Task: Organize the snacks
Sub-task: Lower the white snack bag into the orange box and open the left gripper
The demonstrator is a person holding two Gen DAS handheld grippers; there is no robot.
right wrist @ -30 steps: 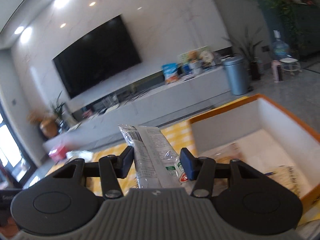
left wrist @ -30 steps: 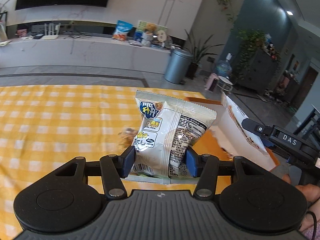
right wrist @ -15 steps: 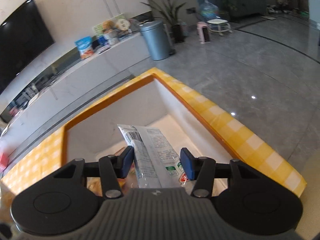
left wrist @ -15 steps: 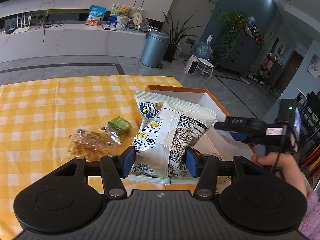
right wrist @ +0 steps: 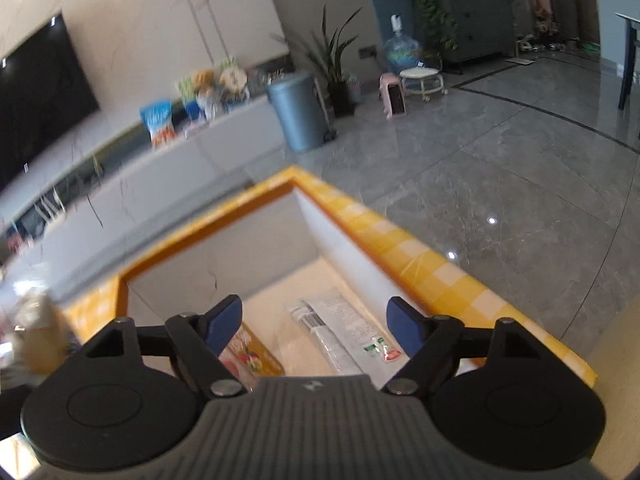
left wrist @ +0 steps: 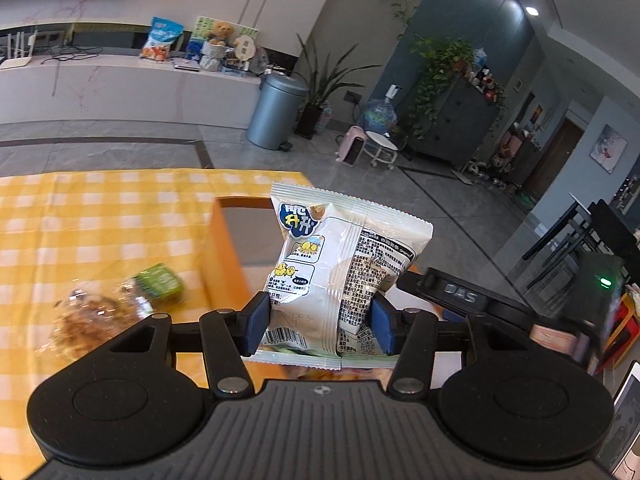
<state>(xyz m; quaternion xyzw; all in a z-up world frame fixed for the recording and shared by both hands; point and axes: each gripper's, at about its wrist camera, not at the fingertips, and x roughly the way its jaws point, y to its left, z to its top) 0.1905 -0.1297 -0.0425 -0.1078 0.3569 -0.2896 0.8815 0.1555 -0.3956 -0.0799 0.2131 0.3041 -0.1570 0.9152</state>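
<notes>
My left gripper (left wrist: 318, 326) is shut on a white snack bag with yellow chick pictures (left wrist: 340, 264), held upright beside the orange box (left wrist: 224, 252). In the right wrist view my right gripper (right wrist: 318, 326) hangs over the orange-rimmed box (right wrist: 208, 236) with its jaws opening. The clear wrapped snack (right wrist: 340, 328) lies loose on the box floor below them, free of the pads. An orange fruit-print packet (right wrist: 250, 354) lies beside it in the box. The right gripper's black body (left wrist: 460, 294) shows at the right of the left wrist view.
A green packet (left wrist: 158, 280) and a clear bag of brown snacks (left wrist: 86, 320) lie on the yellow checked tablecloth (left wrist: 80, 220), left of the box. The table edge (right wrist: 440, 276) runs just right of the box, with grey floor beyond.
The right gripper swung over the box, tipped down, and opened, dropping the clear wrapped snack inside. The left gripper carried its white bag rightward toward the box.
</notes>
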